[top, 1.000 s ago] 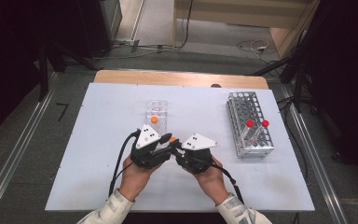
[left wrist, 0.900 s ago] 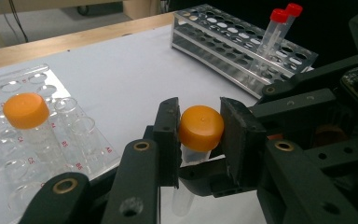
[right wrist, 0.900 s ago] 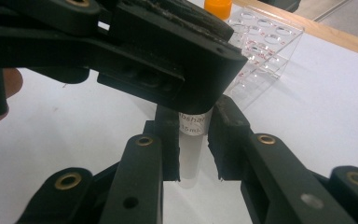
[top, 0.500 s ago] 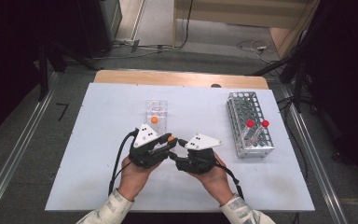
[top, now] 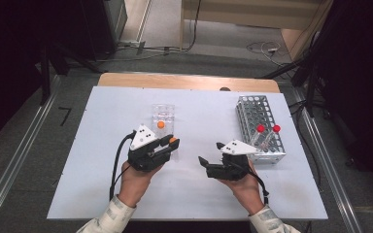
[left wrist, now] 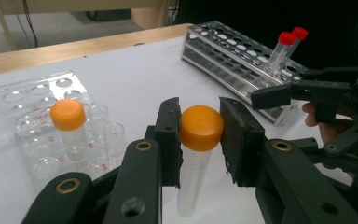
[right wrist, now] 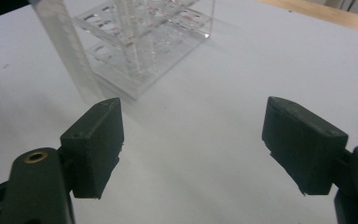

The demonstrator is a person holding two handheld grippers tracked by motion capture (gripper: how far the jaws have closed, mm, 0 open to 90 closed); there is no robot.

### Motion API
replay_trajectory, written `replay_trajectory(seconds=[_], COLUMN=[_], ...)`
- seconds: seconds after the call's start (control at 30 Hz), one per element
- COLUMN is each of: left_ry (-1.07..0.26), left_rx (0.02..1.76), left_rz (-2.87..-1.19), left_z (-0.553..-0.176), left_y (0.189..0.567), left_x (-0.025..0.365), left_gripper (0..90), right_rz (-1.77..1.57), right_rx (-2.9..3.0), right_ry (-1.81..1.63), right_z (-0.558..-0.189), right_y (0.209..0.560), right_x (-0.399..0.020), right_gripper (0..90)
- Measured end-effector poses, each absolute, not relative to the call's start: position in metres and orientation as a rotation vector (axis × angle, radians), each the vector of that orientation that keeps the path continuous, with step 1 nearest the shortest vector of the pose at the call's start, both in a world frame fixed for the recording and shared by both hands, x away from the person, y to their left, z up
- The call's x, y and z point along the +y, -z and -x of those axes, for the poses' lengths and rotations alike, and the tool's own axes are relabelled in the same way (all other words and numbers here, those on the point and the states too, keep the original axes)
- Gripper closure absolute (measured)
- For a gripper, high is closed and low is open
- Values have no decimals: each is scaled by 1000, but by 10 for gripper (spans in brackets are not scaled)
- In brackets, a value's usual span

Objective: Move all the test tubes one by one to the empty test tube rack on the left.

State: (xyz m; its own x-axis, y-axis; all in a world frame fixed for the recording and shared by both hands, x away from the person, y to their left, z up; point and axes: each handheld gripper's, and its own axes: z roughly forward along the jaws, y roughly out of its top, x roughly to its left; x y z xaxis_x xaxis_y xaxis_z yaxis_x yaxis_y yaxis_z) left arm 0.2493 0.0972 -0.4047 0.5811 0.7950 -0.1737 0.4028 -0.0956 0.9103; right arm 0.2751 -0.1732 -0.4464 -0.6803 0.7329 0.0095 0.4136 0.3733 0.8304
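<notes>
Landmark: the clear rack (top: 163, 118), a see-through plastic tube stand at the middle of the white table (top: 102, 194); every place below is given from it
Held tube: a clear tube with an orange cap (left wrist: 201, 127), just on the person's side of the clear rack and slightly to its right in the high view
Tube axis: upright, cap on top, its lower end hanging down toward the table
Left gripper: the left gripper (top: 172, 144) has its two black jaws closed on the orange cap, one pad pressing each side
Right gripper: the right gripper (top: 210, 159) is spread wide with nothing between its jaws; its tips point back toward the held tube
Direction for the coming move: the clear rack lies just beyond the held tube, away from the person, so the left hand is far nearer to it than the right
Rack contents: one other orange-capped tube (top: 161, 124) stands upright in the clear rack
Metal rack: a wire rack (top: 259, 127) with two red-capped tubes (top: 267, 129) sits well to the right of the clear rack, just beyond the right gripper
Change from the earlier frame: the two grippers sat close together by the tube a second ago; the right one has just been opening, with nothing between its jaws, and now sits apart to the right, while the left one holds the tube alone in much the same place
</notes>
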Motion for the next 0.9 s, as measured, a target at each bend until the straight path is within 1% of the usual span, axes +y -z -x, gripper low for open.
replay_trajectory(seconds=[0.47,0.73,0.9], left_ry=[-479,-533,-564], left_rx=[1026,1048,1074], left_rz=[-1675,-1683,-1683], left_z=[-252,-265,-273], left_y=[379,365,364], left_x=[115,120,124], left_gripper=[700,701,701], right_rz=[-1111,-1132,-1138], right_rx=[2158,2139,2131], right_ry=[-1218,-1220,-1226], right_z=[-274,-275,-275], right_y=[447,447,446], right_x=[-224,-234,-236], right_gripper=[197,197,196])
